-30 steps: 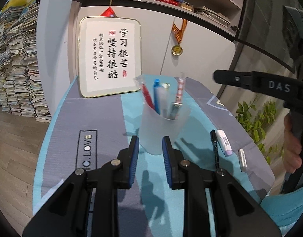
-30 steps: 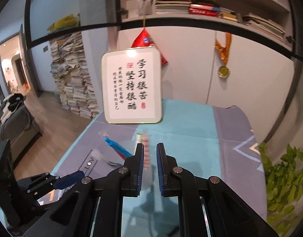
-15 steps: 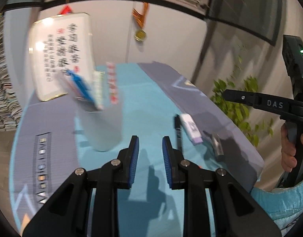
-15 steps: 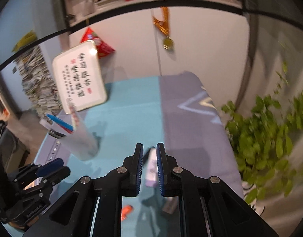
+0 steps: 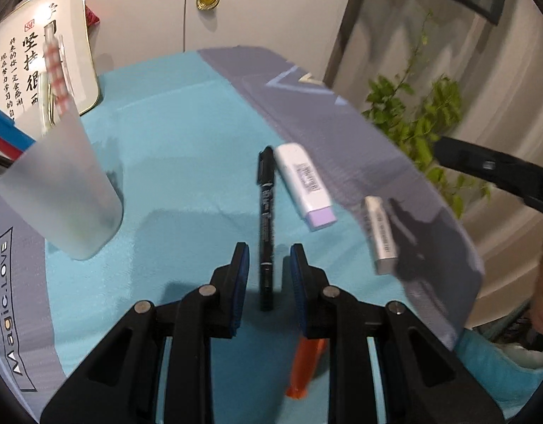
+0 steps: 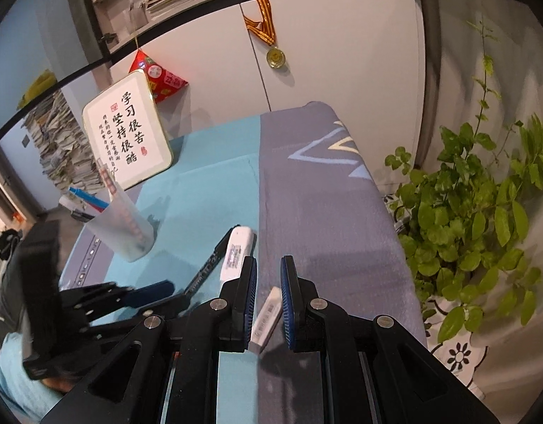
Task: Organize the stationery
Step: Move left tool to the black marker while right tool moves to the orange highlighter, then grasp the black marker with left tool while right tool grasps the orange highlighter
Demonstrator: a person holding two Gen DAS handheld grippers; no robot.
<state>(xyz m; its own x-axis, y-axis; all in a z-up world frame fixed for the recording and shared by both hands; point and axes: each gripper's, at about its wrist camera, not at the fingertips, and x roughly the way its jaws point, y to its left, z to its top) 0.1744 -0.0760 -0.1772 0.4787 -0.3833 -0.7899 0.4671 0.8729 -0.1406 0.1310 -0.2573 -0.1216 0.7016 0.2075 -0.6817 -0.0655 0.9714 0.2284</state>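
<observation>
Left wrist view: my left tongs (image 5: 269, 251) hang low over the bench (image 5: 186, 134), which is covered in a teal and grey cloth. Their blue pads stand a little apart and have just been closing slightly. The black marker (image 5: 266, 212) lies lengthwise in the gap between them, with neither pad pressing on it. Just right of the marker lies a white case with a lilac end (image 5: 307, 187), angled away from it. Further right, near the bench edge, is a small silver-white stick (image 5: 379, 233). An orange item (image 5: 305, 364) shows partly beneath my right-hand finger. A frosted cup (image 5: 66, 190) holding pens stands well to the left.

Right wrist view: my right tongs (image 6: 268, 272) are drawn together, only a narrow slit left between the pads, clamped on nothing. The silver-white stick shows through that slit, lying on the grey part of the cloth. The white case and the marker lie just to the left, with my left tongs at the marker's near end. The cup stands beyond them. A framed calligraphy panel (image 6: 128, 130) leans at the back of the bench, and a leafy plant (image 6: 466, 212) stands off to the right.
</observation>
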